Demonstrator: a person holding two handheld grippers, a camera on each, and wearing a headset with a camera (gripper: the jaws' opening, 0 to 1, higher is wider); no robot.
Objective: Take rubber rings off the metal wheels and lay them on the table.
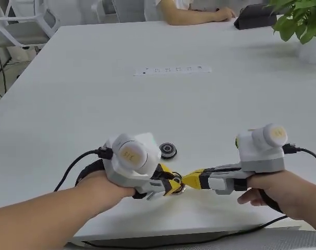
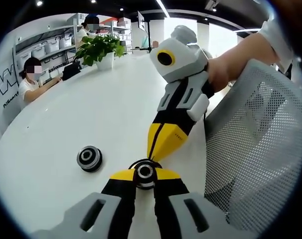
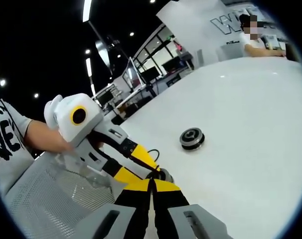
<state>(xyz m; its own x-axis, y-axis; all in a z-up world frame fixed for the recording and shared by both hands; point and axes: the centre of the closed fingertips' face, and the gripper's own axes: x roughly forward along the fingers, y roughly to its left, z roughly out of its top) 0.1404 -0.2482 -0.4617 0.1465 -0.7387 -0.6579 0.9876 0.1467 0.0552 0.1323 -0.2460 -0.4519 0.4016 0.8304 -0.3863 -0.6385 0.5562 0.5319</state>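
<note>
Left gripper (image 2: 144,177): jaws closed on a small metal wheel (image 2: 145,172), yellow tips clamping it from both sides. The wheel is held just above the near edge of the white table (image 1: 147,104), its hub facing the left gripper view.

Right gripper (image 3: 151,185): comes in from the opposite side, its yellow tips pressed together with no gap visible. The tip meets the rim of the held wheel. Whether it pinches the rubber ring cannot be told; the contact is too small and partly hidden.

Both grippers meet tip to tip in the head view, low centre. Left hand (image 1: 103,190) and right hand (image 1: 275,190) grip the handles.

Second wheel (image 1: 168,150): lies flat on the table just beyond the left gripper, dark ring on its rim, apart from both grippers.

Further out: a strip of paper (image 1: 172,70) at mid-table, a potted plant (image 1: 299,21) at the far right corner, a seated person (image 1: 194,13) at the far edge. A mesh chair back (image 2: 255,149) sits close beside the grippers.
</note>
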